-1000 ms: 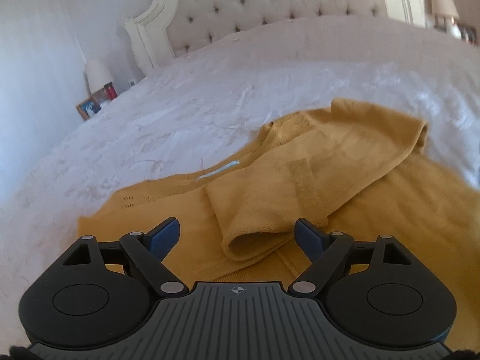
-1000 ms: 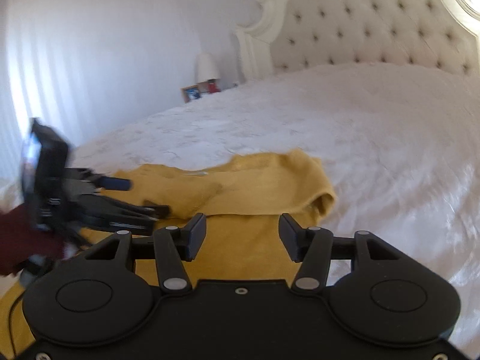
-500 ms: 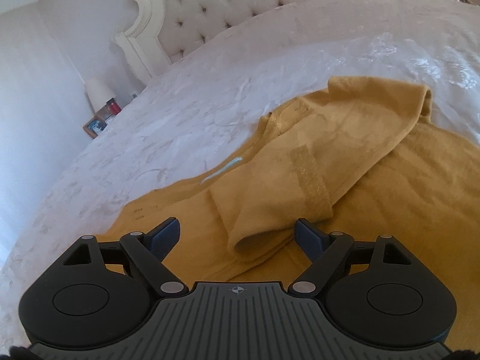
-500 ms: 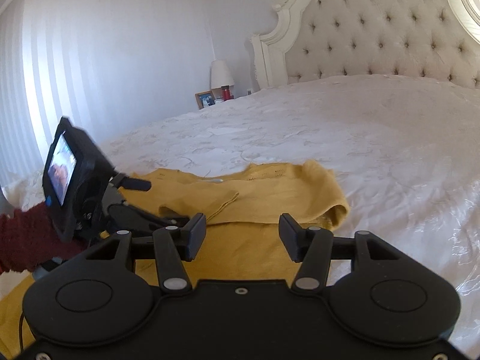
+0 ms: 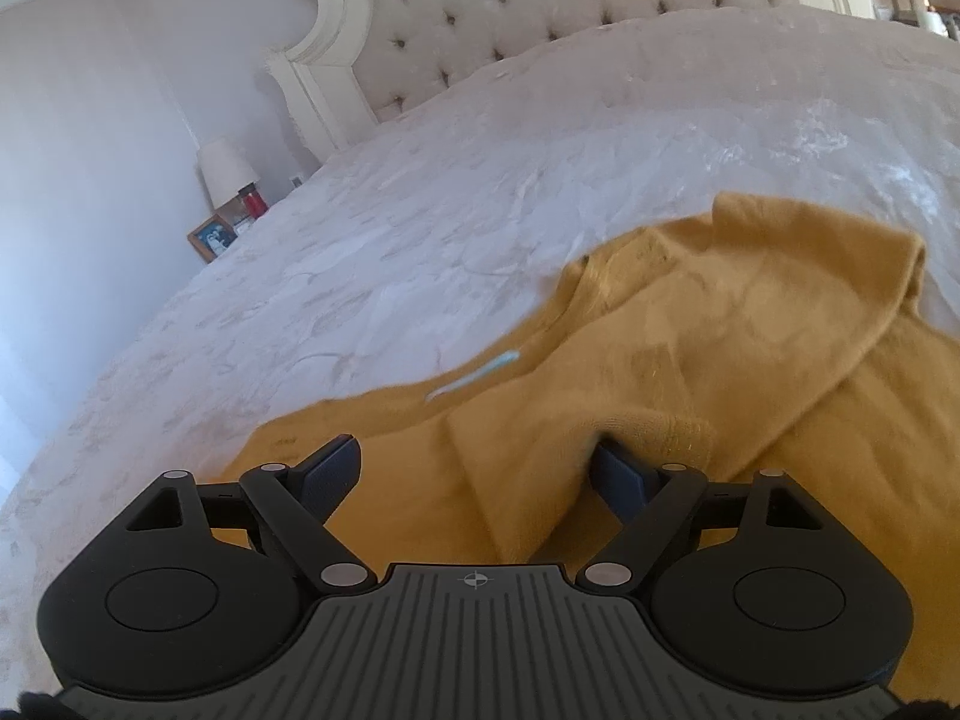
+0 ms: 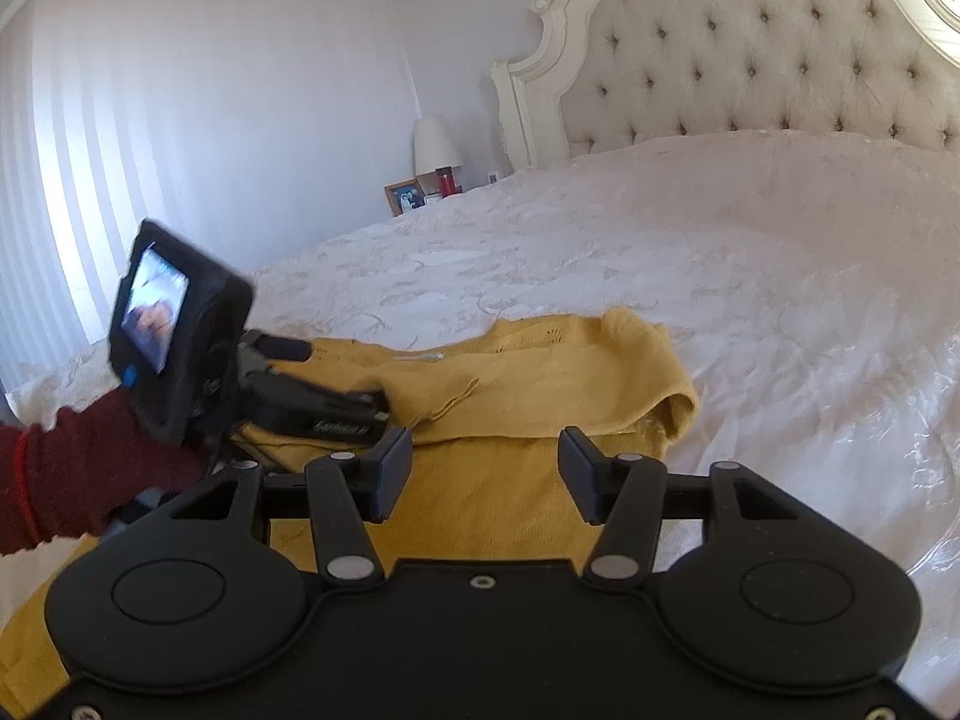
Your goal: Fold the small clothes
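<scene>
Left wrist view: the left gripper (image 5: pixel 474 468), black with dark blue finger pads, has its jaws spread wide over a mustard-yellow knitted sweater (image 5: pixel 690 360). The folded-over sleeve cuff (image 5: pixel 654 432) of the garment lies between the jaws, bunched against the right-hand pad (image 5: pixel 618 474); the left-hand pad is clear of the cloth, so nothing is clamped. The sweater lies on a white embroidered bedspread (image 5: pixel 420 252) and fills the picture from 6 to 3 o'clock. A small pale blue neck label (image 5: pixel 474 375) shows near the centre.

Right wrist view: the right gripper (image 6: pixel 486 468), all black, hangs with its jaws parted and empty above the sweater's lower body (image 6: pixel 480 480). The left gripper (image 6: pixel 336 402) appears at 9 o'clock, carried by a hand in a dark red knitted sleeve (image 6: pixel 78 468), its small lit screen (image 6: pixel 153 315) facing the camera and its fingers reaching onto the folded sleeve. A cream button-tufted headboard (image 6: pixel 780 60) stands at 1 o'clock, and a white-shaded lamp (image 6: pixel 435 141) with a framed photograph (image 6: pixel 403 195) just beside it sits towards 11 o'clock, behind the bed.
</scene>
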`<action>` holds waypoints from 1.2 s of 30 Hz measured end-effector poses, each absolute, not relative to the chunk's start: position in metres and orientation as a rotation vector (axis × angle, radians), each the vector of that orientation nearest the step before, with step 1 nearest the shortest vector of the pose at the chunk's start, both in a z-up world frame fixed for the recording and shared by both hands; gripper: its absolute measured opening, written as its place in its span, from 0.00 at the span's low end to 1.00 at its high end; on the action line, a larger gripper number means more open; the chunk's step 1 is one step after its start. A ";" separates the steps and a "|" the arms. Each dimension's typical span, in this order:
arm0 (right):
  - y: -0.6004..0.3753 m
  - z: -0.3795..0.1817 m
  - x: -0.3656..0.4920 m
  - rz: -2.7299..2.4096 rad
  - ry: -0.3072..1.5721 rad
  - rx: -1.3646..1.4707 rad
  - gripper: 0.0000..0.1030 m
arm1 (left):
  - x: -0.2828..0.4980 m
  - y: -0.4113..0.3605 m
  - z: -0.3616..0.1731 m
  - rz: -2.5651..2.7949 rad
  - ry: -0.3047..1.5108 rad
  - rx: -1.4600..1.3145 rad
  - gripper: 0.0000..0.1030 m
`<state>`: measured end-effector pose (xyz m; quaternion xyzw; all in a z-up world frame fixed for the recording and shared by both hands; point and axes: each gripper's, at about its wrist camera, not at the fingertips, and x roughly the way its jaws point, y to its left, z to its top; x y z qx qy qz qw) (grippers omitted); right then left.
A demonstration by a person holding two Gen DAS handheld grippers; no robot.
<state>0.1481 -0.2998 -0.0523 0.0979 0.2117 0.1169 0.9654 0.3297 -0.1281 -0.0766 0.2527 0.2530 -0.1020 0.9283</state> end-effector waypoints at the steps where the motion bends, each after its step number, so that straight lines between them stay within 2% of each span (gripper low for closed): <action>1: -0.300 -0.053 0.148 0.238 0.430 0.198 0.59 | 0.332 -0.130 -0.076 -0.221 0.524 0.509 0.78; 3: -0.299 -0.054 0.148 0.237 0.434 0.200 0.59 | 0.335 -0.134 -0.078 -0.253 0.544 0.502 0.69; 4: -0.299 -0.054 0.149 0.237 0.435 0.202 0.59 | 0.336 -0.135 -0.080 -0.275 0.561 0.499 0.55; 5: -0.299 -0.054 0.149 0.235 0.436 0.203 0.59 | 0.336 -0.136 -0.081 -0.297 0.578 0.489 0.36; 6: -0.300 -0.055 0.149 0.234 0.437 0.203 0.59 | 0.337 -0.135 -0.081 -0.314 0.588 0.472 0.26; 7: -0.300 -0.055 0.149 0.232 0.439 0.204 0.59 | 0.336 -0.134 -0.081 -0.307 0.583 0.455 0.10; 8: -0.300 -0.055 0.148 0.231 0.441 0.205 0.59 | 0.335 -0.131 -0.079 -0.291 0.567 0.445 0.07; 16: -0.298 -0.059 0.149 0.229 0.457 0.214 0.59 | 0.332 -0.068 -0.042 -0.175 0.460 0.214 0.07; 27: -0.286 -0.070 0.156 0.248 0.543 0.181 0.59 | 0.345 -0.001 -0.063 -0.071 0.601 -0.019 0.08; 31: -0.286 -0.073 0.157 0.244 0.566 0.192 0.59 | 0.343 0.020 -0.071 -0.046 0.653 -0.137 0.11; 33: -0.287 -0.073 0.157 0.245 0.570 0.196 0.59 | 0.343 0.031 -0.077 -0.001 0.678 -0.185 0.21; 36: -0.286 -0.074 0.157 0.245 0.573 0.193 0.59 | 0.341 0.044 -0.080 0.031 0.679 -0.218 0.24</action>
